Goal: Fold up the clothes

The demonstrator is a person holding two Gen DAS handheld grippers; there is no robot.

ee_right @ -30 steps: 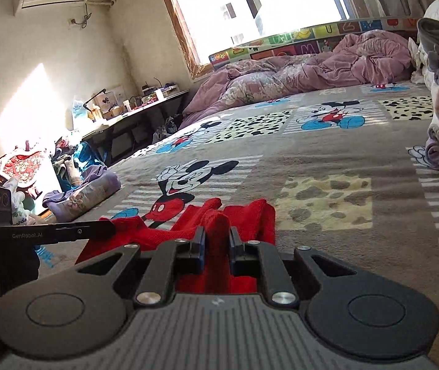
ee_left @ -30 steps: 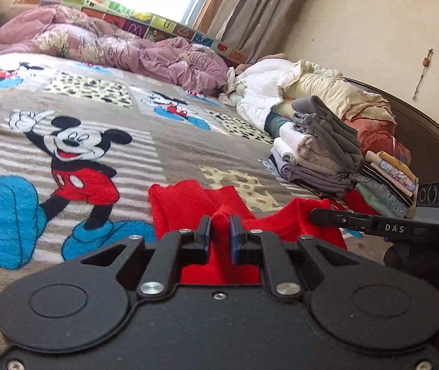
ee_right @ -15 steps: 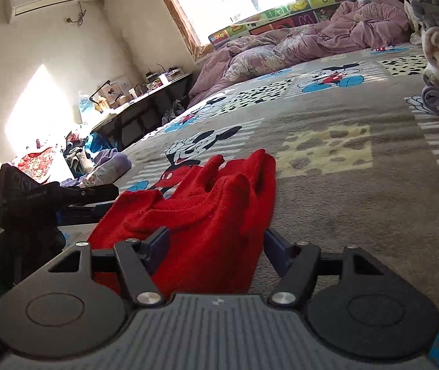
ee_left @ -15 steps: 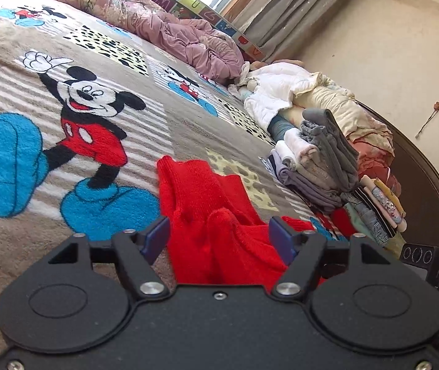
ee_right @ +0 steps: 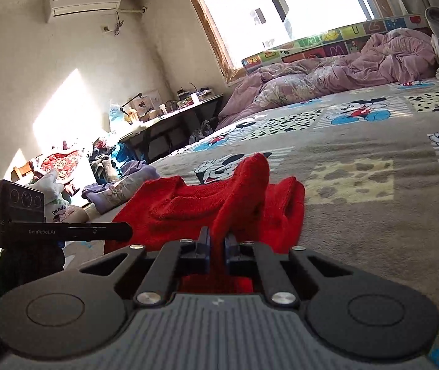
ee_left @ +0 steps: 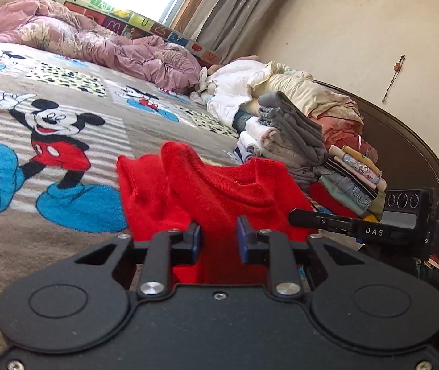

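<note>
A red knit sweater (ee_left: 219, 185) lies bunched on the Mickey Mouse blanket (ee_left: 65, 240), its neckline facing the left wrist camera. My left gripper (ee_left: 219, 240) has its jaws closing on a thick fold of the near edge, and red fabric fills the gap between the blue pads (ee_left: 195, 240). In the right wrist view the same sweater (ee_right: 188, 203) rises in a ridge toward the camera. My right gripper (ee_right: 217, 246) has its jaws closing tight, pinching that thin ridge. The two grippers hold opposite ends of the near edge.
A stack of folded clothes (ee_left: 293, 148) and a heap of pale laundry (ee_left: 259, 86) sit right of the sweater, by a dark headboard (ee_left: 410, 154). A pink quilt (ee_right: 342, 64) lies under the window. A cluttered desk (ee_right: 170, 108) stands off the bed's left side.
Half a second ago both grippers stood wide open around the sweater. Both have since closed on its fabric, and the cloth now stands bunched higher in front of them.
</note>
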